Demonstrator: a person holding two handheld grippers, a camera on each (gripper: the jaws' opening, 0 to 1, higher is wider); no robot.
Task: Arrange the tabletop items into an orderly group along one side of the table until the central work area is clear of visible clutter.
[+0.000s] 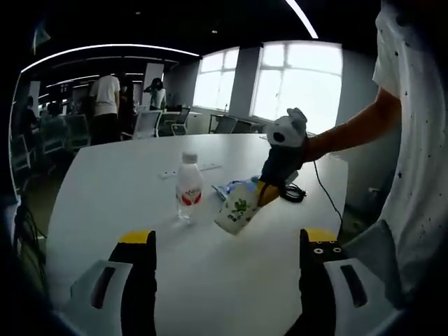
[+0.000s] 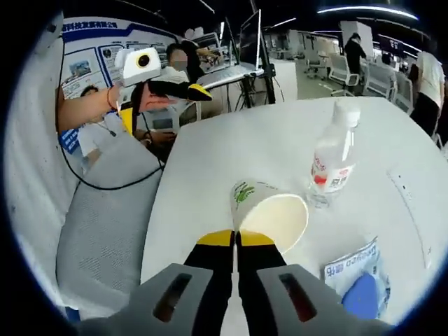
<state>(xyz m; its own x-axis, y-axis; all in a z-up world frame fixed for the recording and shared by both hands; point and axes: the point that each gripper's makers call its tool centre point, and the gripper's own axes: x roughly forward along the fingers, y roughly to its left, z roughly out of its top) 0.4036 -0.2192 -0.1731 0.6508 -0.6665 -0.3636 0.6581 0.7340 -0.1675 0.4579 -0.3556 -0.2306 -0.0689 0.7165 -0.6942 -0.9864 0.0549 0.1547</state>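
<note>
Here, at a white table [image 1: 112, 189] in an open office, the right gripper [image 2: 236, 239] pinches the rim of a paper cup [image 2: 269, 213], its yellow-tipped jaws clenched on the cup's edge; the cup, white with a green leaf print, is tipped so its mouth faces the right gripper view. In the left gripper view the same cup [image 1: 236, 208] hangs tilted at the end of that gripper [image 1: 268, 192], just beside a small clear water bottle [image 1: 188, 185] with a white cap and a red-and-white label, standing upright on the table. The label's writing is too small to read. The left gripper [image 1: 227, 241] hovers above the near table edge with its jaws released and spread wide, nothing between them. A blue-and-white packet [image 2: 355, 269] lies flat by the cup in the right gripper view; its printed lettering cannot be made out. A black cable [image 1: 294, 192] is coiled near the far edge. People [image 1: 106, 105] stand among desks and chairs beyond, and a blue wall poster [image 2: 87, 59] bears unreadable text
</note>
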